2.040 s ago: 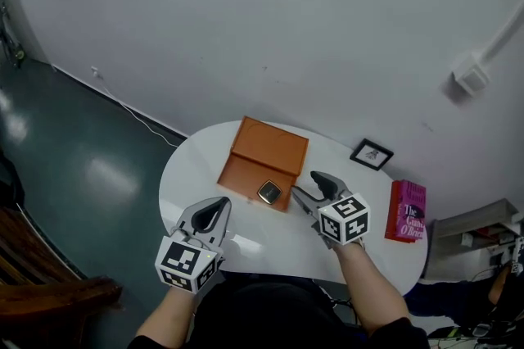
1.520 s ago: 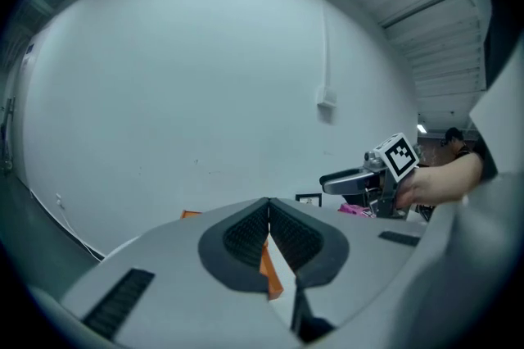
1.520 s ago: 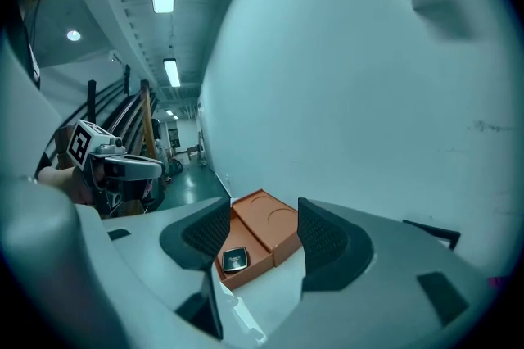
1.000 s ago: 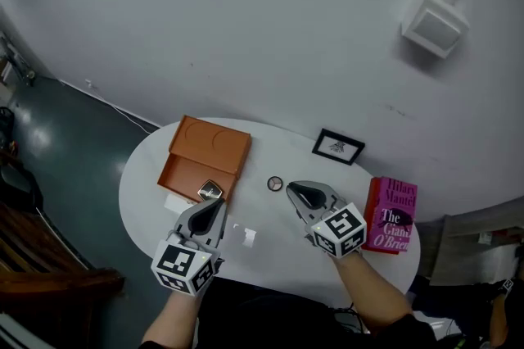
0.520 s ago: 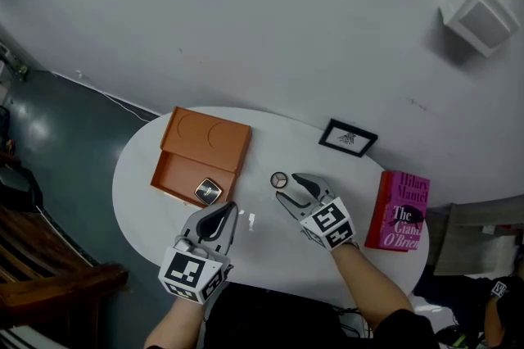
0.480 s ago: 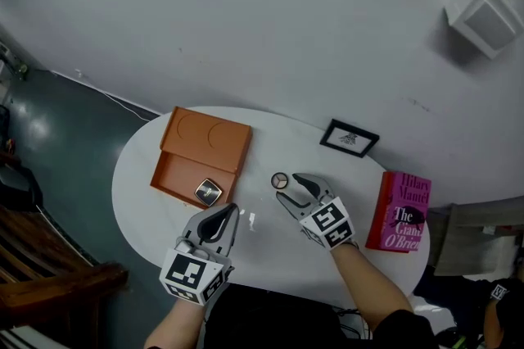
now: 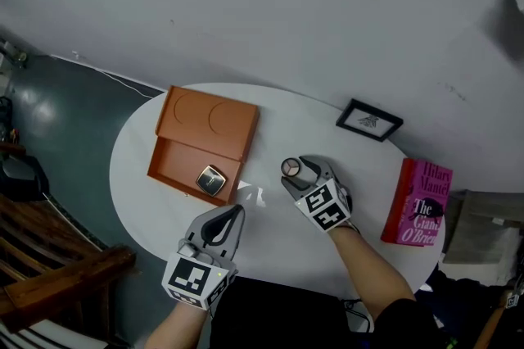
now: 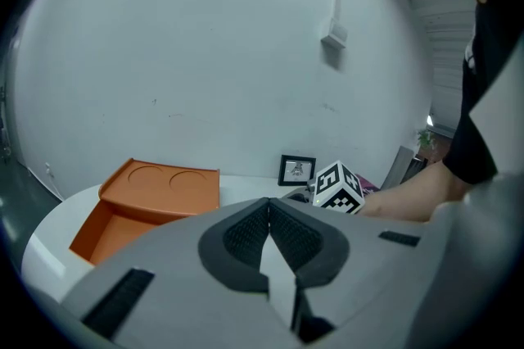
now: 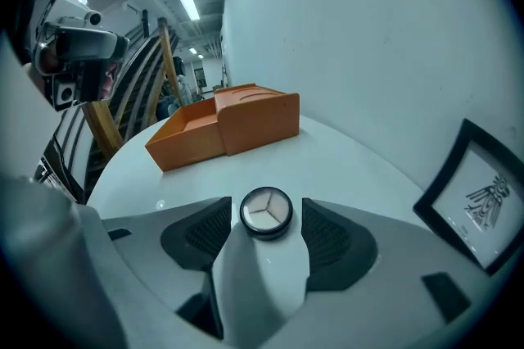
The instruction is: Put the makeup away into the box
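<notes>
An orange box (image 7: 206,126) lies open on the white oval table (image 7: 344,151), its tray (image 7: 178,161) holding a square compact (image 7: 211,179). A round makeup compact (image 7: 291,168) with a three-part face sits on the table to the box's right. My right gripper (image 7: 296,172) reaches down around it. In the right gripper view the round compact (image 9: 266,213) lies between the opening jaws, with a gap at each pad (image 9: 206,233). My left gripper (image 7: 232,215) hovers at the near table edge, shut and empty (image 8: 268,226).
A pink book (image 7: 422,202) lies at the table's right end and a small black picture frame (image 7: 368,120) leans at the back wall. Small white bits (image 7: 252,196) lie between the grippers. A wooden chair (image 7: 57,274) stands at the lower left.
My right gripper has come down onto the round compact and its jaws have spread around it. The left gripper has sunk a little toward the table.
</notes>
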### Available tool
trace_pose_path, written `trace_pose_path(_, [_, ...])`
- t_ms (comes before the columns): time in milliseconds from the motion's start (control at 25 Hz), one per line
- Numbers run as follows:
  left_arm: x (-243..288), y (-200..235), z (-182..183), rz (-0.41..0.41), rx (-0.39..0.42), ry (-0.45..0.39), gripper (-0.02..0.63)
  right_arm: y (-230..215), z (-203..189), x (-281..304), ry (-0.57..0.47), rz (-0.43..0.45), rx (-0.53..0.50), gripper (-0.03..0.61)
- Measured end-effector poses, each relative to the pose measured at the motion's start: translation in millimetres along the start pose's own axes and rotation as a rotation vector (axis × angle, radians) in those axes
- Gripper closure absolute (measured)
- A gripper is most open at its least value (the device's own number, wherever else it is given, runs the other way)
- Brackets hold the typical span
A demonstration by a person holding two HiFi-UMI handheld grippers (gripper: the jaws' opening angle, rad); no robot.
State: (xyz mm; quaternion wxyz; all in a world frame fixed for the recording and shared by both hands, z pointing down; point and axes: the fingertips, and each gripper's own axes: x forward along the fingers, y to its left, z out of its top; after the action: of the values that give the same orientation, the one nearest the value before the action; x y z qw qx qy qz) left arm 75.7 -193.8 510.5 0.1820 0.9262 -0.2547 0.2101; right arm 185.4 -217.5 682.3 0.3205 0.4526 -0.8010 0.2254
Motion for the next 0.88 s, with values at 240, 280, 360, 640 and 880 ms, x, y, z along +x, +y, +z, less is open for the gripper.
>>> trace_pose_path(240, [-11, 14, -15, 0.027, -0.006, 0.026, 0.601, -1, -8, 15, 0.058, -0.034, 0.034, 0.341])
trace_pose_path(280, [-13, 15, -13, 0.027, -0.01, 0.022, 0.601, -3, -8, 15, 0.058, -0.045, 0.034, 0.341])
trace_pose_path(360, [-16, 15, -7, 0.022, -0.018, 0.007, 0.601, -3, -8, 15, 0.062, -0.06, 0.021, 0.347])
trace_pose_path(640, [-43, 25, 16, -0.001, 0.026, -0.056, 0.6, 6, 12, -8, 0.043, -0.085, 0.032, 0.351])
trace_pose_path(880, [-75, 31, 24, -0.036, 0.062, -0.096, 0.601, 26, 45, -57, -0.022, -0.135, 0.056, 0.351])
